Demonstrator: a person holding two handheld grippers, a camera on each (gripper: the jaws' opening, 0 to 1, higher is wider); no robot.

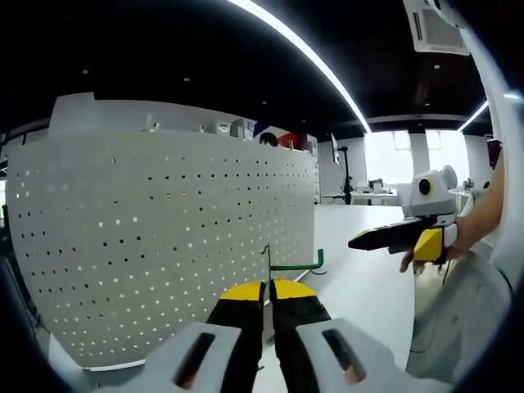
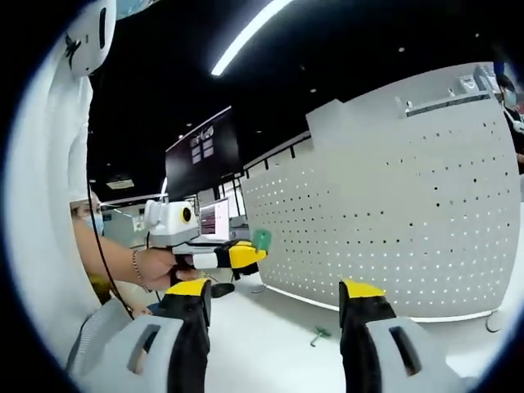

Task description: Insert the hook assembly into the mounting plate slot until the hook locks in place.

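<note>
A thin wire hook assembly with a green arm (image 1: 296, 265) stands pinched between the yellow tips of my left gripper (image 1: 268, 288), which is shut on it. It hangs just in front of the white perforated mounting plate (image 1: 164, 237), near the plate's lower right part. In the right gripper view the left gripper (image 2: 237, 255) comes in from the left with the green hook end (image 2: 261, 239) at its tip, short of the mounting plate (image 2: 393, 221). My right gripper (image 2: 275, 288) is open with nothing between its jaws, and it is off to the right (image 1: 393, 237), held by a hand.
The plate stands upright on a white table (image 2: 270, 352). A second green hook (image 2: 319, 334) lies on the table near the plate's foot. A person's arm (image 2: 115, 260) reaches in at the left. Desks and monitors stand beyond.
</note>
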